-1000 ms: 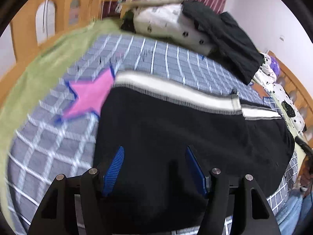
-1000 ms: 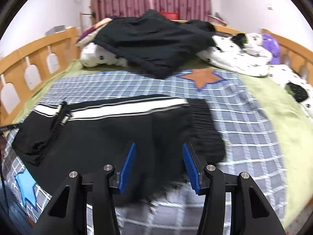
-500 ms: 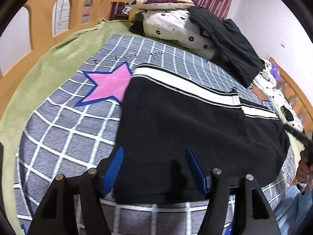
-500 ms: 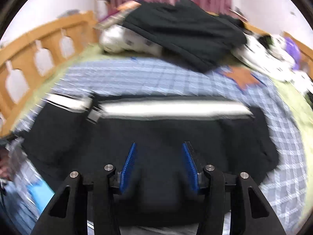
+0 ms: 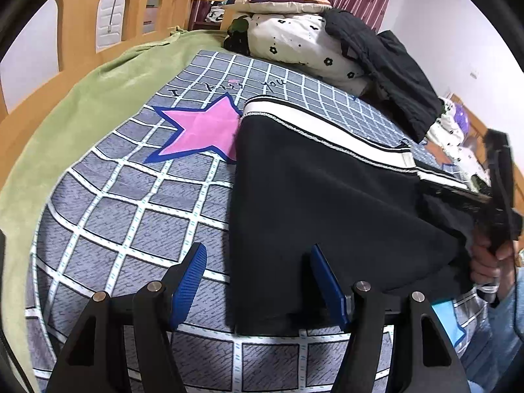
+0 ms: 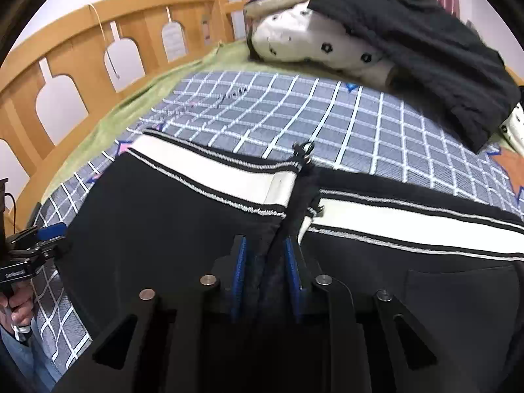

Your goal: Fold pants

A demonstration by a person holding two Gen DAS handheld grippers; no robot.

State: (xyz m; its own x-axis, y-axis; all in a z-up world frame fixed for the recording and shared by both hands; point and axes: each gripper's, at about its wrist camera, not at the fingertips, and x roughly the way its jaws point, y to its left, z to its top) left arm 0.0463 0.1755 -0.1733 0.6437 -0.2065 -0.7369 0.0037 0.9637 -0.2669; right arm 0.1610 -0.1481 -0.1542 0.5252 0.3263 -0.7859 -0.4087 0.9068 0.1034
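Note:
Black pants [image 5: 327, 196] with a white side stripe [image 6: 229, 177] lie flat on a grid-patterned blanket [image 5: 131, 216]. My left gripper [image 5: 260, 278] hangs open over the pants' near corner. Its left finger is over the blanket and its right finger over black cloth. My right gripper [image 6: 266, 262] sits at the fold where the stripe breaks. Its jaws are closing, and a ridge of black cloth stands pinched between the blue pads [image 6: 240, 262]. In the left wrist view a person's hand [image 5: 488, 262] holds that gripper at the pants' far right edge.
White flower-print bedding [image 5: 301, 39] with a black garment [image 5: 393, 75] draped over it lies at the bed's head. A green sheet [image 5: 82, 104] and a wooden bed rail [image 6: 65, 65] run along the left. A pink star [image 5: 203, 127] marks the blanket beside the pants.
The right gripper swept across the pants to the fold by the stripe and narrowed its jaws onto cloth. The left gripper slid sideways, so the pants' edge now lies between its fingers.

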